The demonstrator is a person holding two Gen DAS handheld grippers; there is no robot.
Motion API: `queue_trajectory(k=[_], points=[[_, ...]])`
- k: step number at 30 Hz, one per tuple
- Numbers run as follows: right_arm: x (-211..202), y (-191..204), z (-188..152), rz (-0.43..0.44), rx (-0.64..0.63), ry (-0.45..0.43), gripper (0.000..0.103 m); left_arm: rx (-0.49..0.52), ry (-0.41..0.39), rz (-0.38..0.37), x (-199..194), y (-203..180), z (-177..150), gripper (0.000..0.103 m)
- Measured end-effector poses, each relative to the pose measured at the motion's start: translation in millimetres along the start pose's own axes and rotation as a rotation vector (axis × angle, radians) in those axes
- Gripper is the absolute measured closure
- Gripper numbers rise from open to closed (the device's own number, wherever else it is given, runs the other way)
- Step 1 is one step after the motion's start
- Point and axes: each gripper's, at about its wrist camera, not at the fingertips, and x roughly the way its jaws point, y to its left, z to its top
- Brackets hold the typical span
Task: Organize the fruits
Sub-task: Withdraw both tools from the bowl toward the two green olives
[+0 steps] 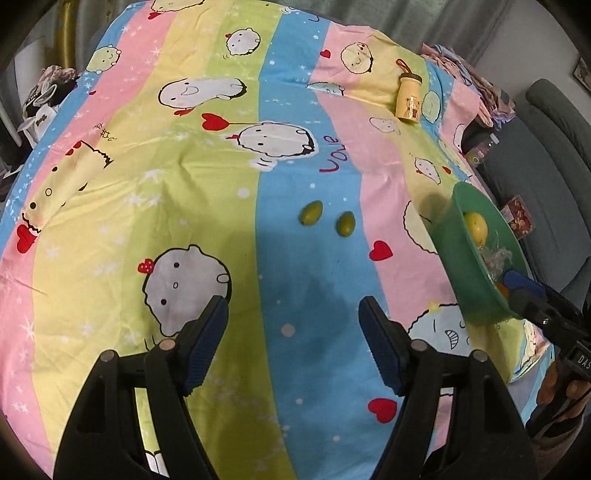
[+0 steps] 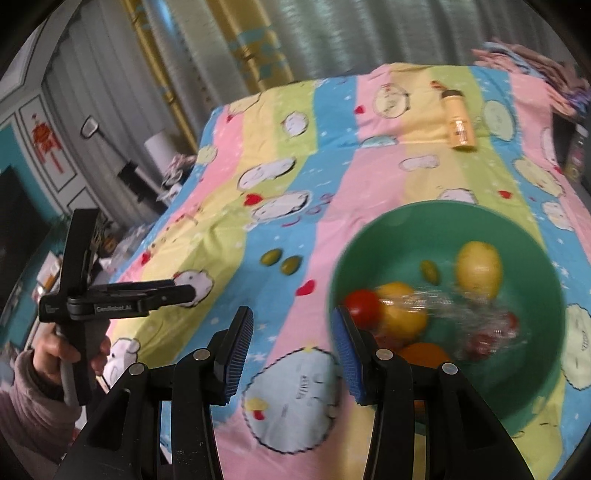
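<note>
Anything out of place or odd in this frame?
Two green fruits lie loose on the cloth, apart from the green bowl that holds the other fruit. A small yellow bottle lies on its side at the far end. Some bowl contents look wrapped in clear film; blur hides detail.

Grey curtains (image 2: pixel 332 33) behind; teal wall (image 2: pixel 22 133); grey sofa (image 1: pixel 546 155).

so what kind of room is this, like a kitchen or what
Probably a living room or bedroom at home, not a kitchen: a cartoon-print sheet covers the surface, long curtains hang behind it, and a grey sofa sits alongside.
</note>
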Motion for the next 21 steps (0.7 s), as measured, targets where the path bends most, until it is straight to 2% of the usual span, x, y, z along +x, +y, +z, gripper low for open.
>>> queue_trajectory(k=[11, 21], points=[[47.4, 22.3, 5.2, 0.032, 0.006, 0.097, 0.058, 0.035, -0.008, 0.022, 3.6, 4.5, -11.4, 0.027], [76.4, 35.4, 21.9, 0.008, 0.01, 0.134, 0.057, 0.013, -0.016, 0.01, 3.9, 21.2, -15.5, 0.026]])
